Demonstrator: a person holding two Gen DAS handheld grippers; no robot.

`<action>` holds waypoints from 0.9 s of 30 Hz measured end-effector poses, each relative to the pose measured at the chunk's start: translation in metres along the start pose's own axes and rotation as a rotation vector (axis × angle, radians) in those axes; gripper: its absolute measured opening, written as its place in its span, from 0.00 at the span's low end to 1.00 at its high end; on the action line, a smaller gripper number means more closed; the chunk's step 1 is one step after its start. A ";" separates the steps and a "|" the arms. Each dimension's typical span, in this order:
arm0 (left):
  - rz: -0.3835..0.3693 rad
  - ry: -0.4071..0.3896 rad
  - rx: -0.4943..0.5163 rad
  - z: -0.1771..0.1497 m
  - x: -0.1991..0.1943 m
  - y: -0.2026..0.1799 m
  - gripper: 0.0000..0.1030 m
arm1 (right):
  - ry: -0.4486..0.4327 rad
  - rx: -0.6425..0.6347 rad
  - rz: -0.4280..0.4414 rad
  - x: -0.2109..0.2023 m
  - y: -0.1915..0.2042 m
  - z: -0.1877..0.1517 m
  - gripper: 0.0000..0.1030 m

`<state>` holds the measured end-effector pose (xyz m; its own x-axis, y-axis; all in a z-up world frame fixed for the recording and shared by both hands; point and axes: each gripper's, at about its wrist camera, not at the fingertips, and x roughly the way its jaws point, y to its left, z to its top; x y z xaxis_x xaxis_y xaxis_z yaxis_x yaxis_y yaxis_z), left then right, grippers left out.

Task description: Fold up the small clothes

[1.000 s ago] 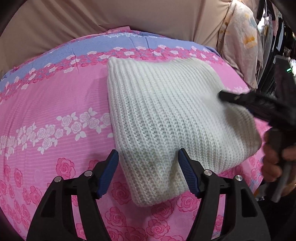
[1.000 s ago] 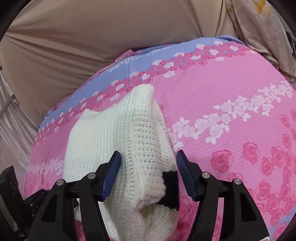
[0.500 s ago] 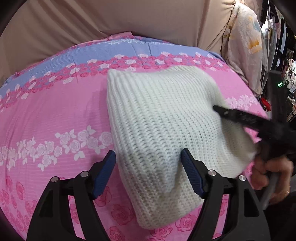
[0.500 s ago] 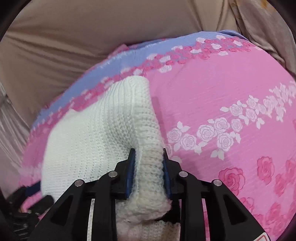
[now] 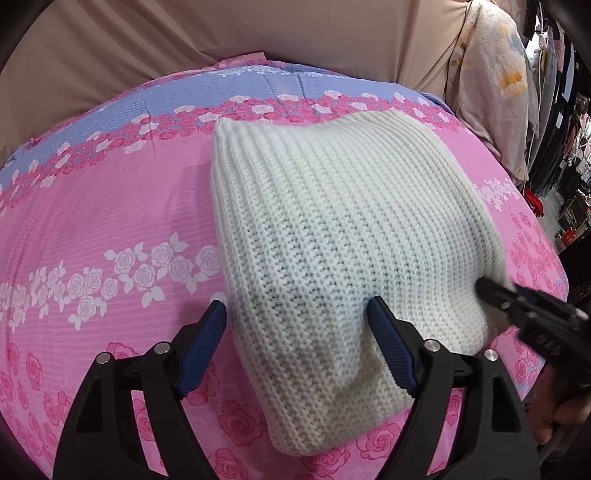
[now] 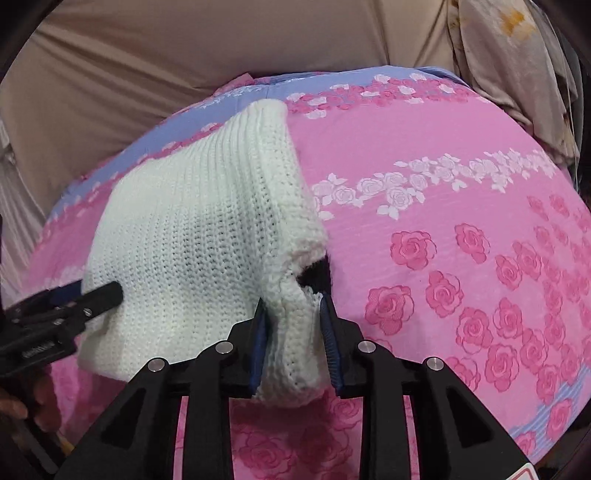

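- The near end of the white knitted garment [image 6: 207, 236] ran out of sight behind the fingers of the right gripper [image 6: 293, 341], so what lay bunched below the pinch could not be made out.
- A small black patch [image 6: 316, 275] showed at the garment's near right corner; what it belonged to could not be told.
- In the left wrist view the right gripper [image 5: 532, 314] appeared only as a blurred black shape at the garment's right edge, with part of a hand [image 5: 561, 413] cut off by the frame below it.
- In the right wrist view the left gripper [image 6: 55, 314] entered from the left edge, one black fingertip against the knit; a hand [image 6: 26, 402] beneath it was mostly cropped.
- Counted: one garment, two grippers, two partly seen hands, one floral sheet [image 5: 110, 206].
- The garment [image 5: 332, 240] lay folded on the pink rose-printed sheet, its long axis running from the near edge away toward the blue band at the far side, ribbed end farthest off, near end raised off the sheet.
- The right gripper's blue pads were pressed onto a fold of the knit at the near right corner, pinching it.
- The left gripper [image 5: 295, 347] stood spread wide, its pads either side of the near left corner without squeezing it.
- Beige fabric [image 5: 258, 33] hung behind the bed.
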<state>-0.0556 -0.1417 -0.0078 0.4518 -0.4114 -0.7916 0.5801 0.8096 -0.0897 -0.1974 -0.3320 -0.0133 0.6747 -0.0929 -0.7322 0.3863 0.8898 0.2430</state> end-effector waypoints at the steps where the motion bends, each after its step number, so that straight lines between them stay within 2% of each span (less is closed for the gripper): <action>1: -0.002 -0.001 0.001 -0.001 -0.001 0.000 0.75 | -0.022 -0.002 0.004 -0.006 0.000 0.001 0.24; 2: -0.004 -0.001 0.001 -0.003 -0.002 0.001 0.75 | -0.033 -0.012 0.003 -0.010 0.001 0.002 0.24; 4: -0.015 0.003 -0.008 -0.004 -0.001 0.002 0.75 | 0.003 -0.034 -0.016 0.002 -0.003 -0.002 0.24; 6: -0.044 0.014 -0.032 -0.007 0.001 0.004 0.75 | 0.051 -0.017 -0.016 0.021 -0.010 -0.011 0.35; 10: -0.134 0.006 -0.082 -0.012 -0.005 0.014 0.76 | 0.020 0.031 0.026 0.000 -0.011 -0.006 0.36; 12: -0.194 -0.024 -0.133 -0.010 -0.009 0.023 0.86 | -0.009 0.037 0.071 -0.012 -0.012 0.002 0.42; 13: -0.222 -0.038 -0.164 -0.007 -0.009 0.027 0.87 | -0.014 0.044 0.093 -0.013 -0.012 0.007 0.45; 15: -0.262 -0.053 -0.231 -0.001 -0.004 0.036 0.88 | -0.007 0.073 0.123 -0.006 -0.017 0.015 0.59; 18: -0.311 -0.032 -0.290 0.006 0.014 0.043 0.90 | 0.053 0.101 0.124 0.017 -0.022 0.022 0.62; 23: -0.390 0.012 -0.367 0.009 0.041 0.046 0.93 | 0.137 0.180 0.270 0.050 -0.022 0.022 0.65; 24: -0.407 -0.003 -0.378 0.009 0.043 0.046 0.95 | 0.148 0.192 0.292 0.055 -0.021 0.022 0.70; 27: -0.402 -0.017 -0.375 0.015 0.046 0.041 0.95 | 0.142 0.222 0.337 0.068 -0.020 0.025 0.75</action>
<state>-0.0008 -0.1335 -0.0395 0.2574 -0.7232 -0.6409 0.4293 0.6798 -0.5947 -0.1434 -0.3677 -0.0517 0.6989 0.2629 -0.6651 0.2955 0.7408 0.6033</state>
